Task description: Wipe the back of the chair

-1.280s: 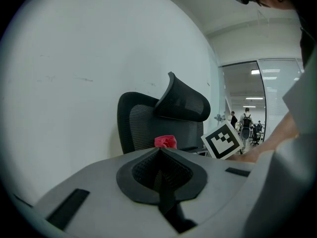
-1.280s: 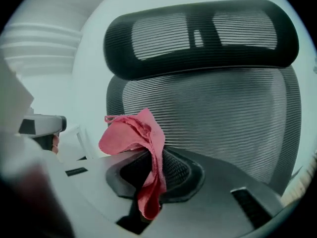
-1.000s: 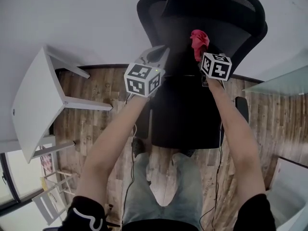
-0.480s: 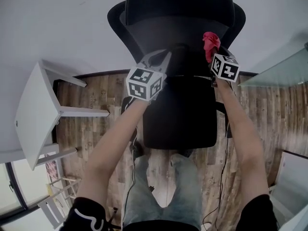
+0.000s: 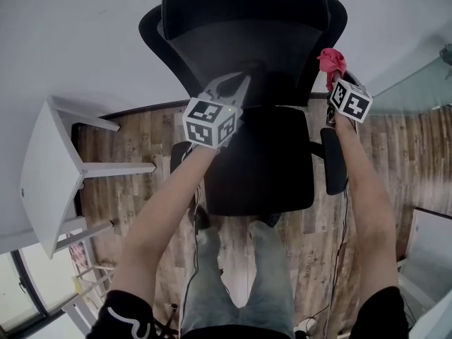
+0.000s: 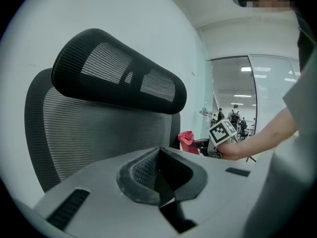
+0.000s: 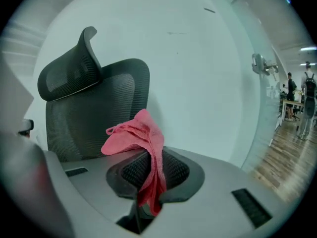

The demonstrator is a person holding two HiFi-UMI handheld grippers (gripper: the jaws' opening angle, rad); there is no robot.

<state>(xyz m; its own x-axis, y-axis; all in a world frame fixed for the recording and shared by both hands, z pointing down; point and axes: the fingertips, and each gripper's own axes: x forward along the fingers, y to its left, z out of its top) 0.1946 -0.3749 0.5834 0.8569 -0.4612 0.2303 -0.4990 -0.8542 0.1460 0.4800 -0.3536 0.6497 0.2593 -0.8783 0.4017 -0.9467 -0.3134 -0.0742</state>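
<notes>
Red cloth (image 7: 141,143) is pinched in the right gripper (image 7: 147,182), jaws closed on its bunched middle, with the loose end flopped toward the chair side. The cloth sits just beside the right edge of the black mesh office chair (image 5: 244,41) backrest; contact not discernible. Left gripper (image 6: 161,180) has its jaws pressed together on nothing and faces the lower backrest, below the headrest (image 6: 119,78).

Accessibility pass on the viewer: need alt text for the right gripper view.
The right tool is shut on a crumpled red cloth that droops over its jaws. Behind it stands a black mesh office chair with a headrest, against a pale wall.
</notes>
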